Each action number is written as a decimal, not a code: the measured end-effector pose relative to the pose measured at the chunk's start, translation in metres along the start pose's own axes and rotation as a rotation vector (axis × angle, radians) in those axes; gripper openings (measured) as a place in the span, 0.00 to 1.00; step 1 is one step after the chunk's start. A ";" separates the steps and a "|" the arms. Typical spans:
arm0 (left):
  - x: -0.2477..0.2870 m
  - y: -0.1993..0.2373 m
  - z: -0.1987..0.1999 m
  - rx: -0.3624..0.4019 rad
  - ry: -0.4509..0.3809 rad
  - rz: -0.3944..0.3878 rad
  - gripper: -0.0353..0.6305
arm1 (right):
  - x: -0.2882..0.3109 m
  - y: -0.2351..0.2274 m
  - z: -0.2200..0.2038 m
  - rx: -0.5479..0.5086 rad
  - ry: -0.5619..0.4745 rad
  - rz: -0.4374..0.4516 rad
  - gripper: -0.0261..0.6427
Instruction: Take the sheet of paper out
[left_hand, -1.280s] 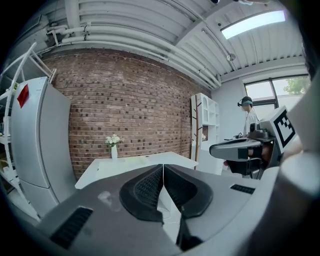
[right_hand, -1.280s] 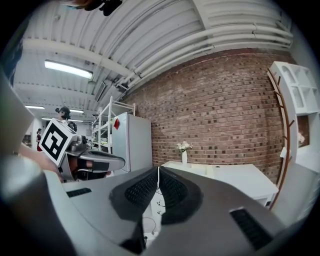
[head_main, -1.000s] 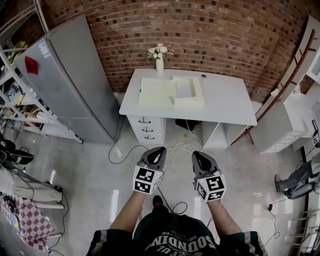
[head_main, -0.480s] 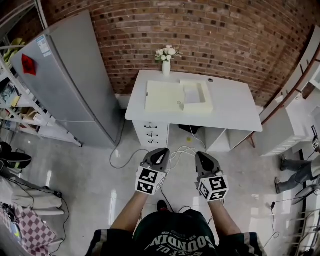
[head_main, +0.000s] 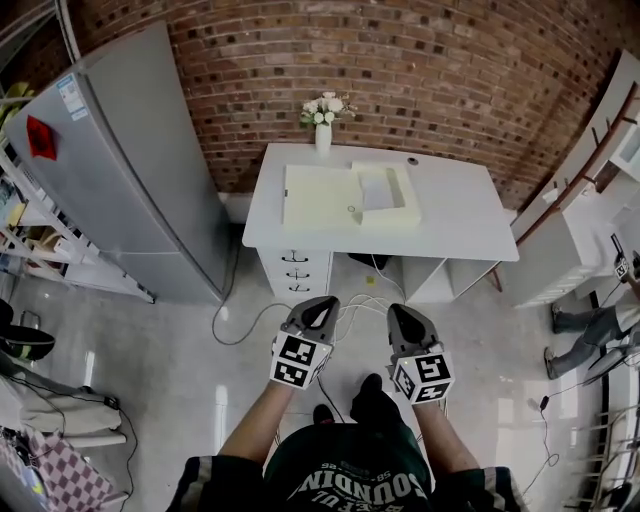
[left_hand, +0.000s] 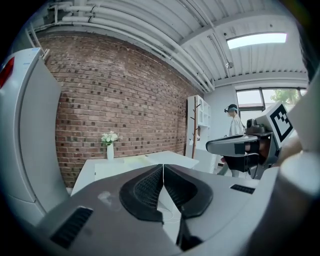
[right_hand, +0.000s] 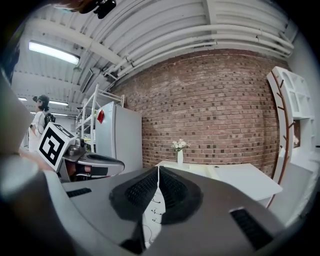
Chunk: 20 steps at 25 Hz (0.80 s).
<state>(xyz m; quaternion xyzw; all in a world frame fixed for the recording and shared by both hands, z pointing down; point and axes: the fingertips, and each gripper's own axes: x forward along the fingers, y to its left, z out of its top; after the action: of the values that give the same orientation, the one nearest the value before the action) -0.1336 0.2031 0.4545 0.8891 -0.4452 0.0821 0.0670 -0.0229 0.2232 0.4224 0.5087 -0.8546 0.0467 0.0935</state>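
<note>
- Tongs state?
- Both shut. On the left tongs (left_hand: 162, 169) the pads meet with nothing between them; right tongs (right_hand: 158, 171) are the same, closed and empty. They're held side by side at waist height, well in front of the vase (head_main: 322, 134), not over the tabletop (head_main: 460, 210).
- Anything change in the last second?
- Tongs pose hasn't. The operator has: a shoe (head_main: 372, 392) now shows forward below the tongs, which wasn't there a second ago. The tabletop also sits slightly larger and has slid sideways in head view. That reads as a step toward the vase.
- Meaning for the task?
- Approach only. Nothing has been touched, it's probably still out of reach, and extraction hasn't begun.
- Paper?
- The sheet of paper (head_main: 376, 188) lies flat in the open pale-yellow case (head_main: 315, 195), in front of the vase and to its right. The case's other half is directly in front of the vase. The sheet is whitish against the yellow and sits below the case walls; its edges are too small to judge. My guess is that thin, flat and recessed makes for a fiddly edge pick, and the case may slide.
</note>
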 end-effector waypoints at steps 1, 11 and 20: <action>0.003 0.000 0.001 -0.004 -0.004 -0.005 0.07 | 0.001 -0.001 0.000 -0.001 -0.003 -0.003 0.14; 0.032 0.005 0.002 0.002 0.004 -0.028 0.07 | 0.020 -0.018 -0.004 0.015 -0.010 -0.009 0.14; 0.081 0.029 0.007 0.002 0.028 -0.004 0.07 | 0.071 -0.052 -0.001 0.030 -0.009 0.025 0.14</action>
<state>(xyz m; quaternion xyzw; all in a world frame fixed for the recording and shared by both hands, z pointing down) -0.1087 0.1212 0.4660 0.8889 -0.4422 0.0946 0.0727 -0.0097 0.1371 0.4378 0.4997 -0.8604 0.0585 0.0811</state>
